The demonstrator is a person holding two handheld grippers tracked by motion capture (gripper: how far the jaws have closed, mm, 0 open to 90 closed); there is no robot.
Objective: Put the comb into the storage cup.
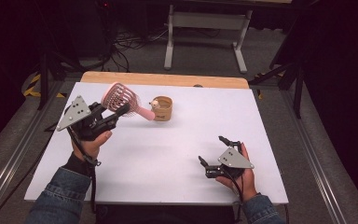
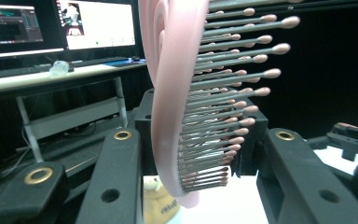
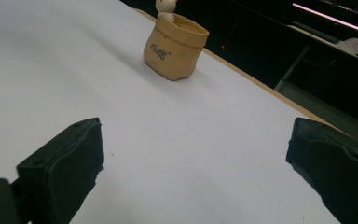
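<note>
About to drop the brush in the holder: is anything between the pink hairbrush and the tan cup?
Nothing visible. The pink hairbrush, held in the left gripper, has its handle tip already beside the tan cup; only bare white table lies around them.

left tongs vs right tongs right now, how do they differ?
The left tongs are shut on the pink hairbrush; the right tongs are open with nothing between the jaws. Left is raised above the white table, near the tan cup; right sits low near the table's front. Both are black and hand-held.

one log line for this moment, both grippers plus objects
left gripper: shut on pink hairbrush, lifted, handle toward tan pot | right gripper: open, empty, low over white table | pot: upright, untouched
</note>
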